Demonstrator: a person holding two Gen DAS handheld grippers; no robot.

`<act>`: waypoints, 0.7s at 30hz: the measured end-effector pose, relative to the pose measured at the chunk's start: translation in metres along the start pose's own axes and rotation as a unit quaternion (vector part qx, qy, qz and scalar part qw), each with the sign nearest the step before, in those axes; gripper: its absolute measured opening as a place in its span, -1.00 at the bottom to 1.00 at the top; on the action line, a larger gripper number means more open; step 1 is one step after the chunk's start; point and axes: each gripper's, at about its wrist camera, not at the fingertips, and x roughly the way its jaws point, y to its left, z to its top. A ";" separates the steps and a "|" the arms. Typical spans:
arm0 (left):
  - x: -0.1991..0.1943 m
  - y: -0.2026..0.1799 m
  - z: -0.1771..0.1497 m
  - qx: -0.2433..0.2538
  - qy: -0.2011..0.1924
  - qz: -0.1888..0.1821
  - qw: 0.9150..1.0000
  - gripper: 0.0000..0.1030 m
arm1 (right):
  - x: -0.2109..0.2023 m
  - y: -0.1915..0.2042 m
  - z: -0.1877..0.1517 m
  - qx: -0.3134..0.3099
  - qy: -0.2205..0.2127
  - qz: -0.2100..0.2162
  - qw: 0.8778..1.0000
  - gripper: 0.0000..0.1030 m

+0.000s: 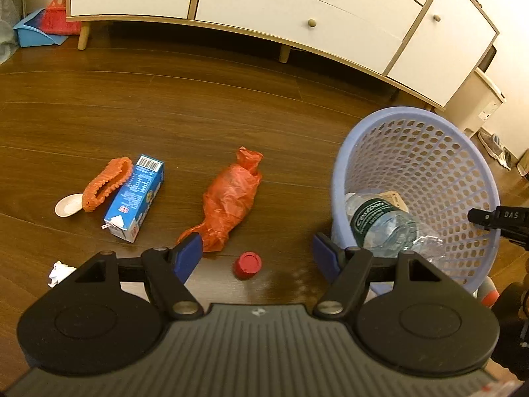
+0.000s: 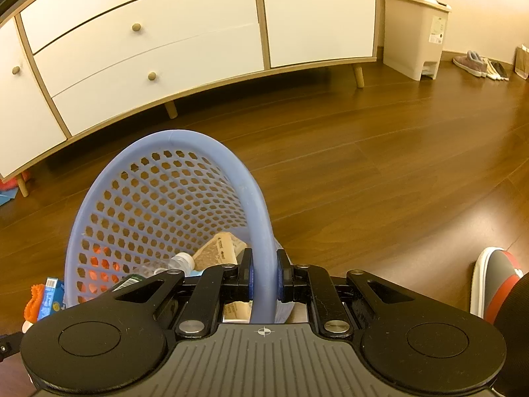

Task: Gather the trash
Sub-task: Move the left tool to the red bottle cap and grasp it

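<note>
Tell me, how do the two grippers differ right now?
The left gripper is open and holds nothing, hovering over the floor near the red cap. The right gripper is shut on the basket, pinching its rim between the pads. The left faces loose trash; the right faces into the basket. Both look the same: black with blue pads.

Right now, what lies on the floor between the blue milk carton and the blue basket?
In the left wrist view, the crumpled orange plastic bag lies between the milk carton and the basket. The red cap sits nearer the camera, below that line.
</note>
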 end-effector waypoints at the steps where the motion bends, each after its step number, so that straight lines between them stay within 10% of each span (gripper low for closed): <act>1: 0.000 0.001 -0.001 0.001 0.000 0.003 1.000 0.33 | 0.000 0.000 0.000 0.000 0.000 0.000 1.000 -0.83; 21: 0.026 0.007 -0.029 0.010 0.014 0.035 0.999 0.33 | 0.000 -0.014 0.002 0.017 0.000 -0.020 1.000 -0.82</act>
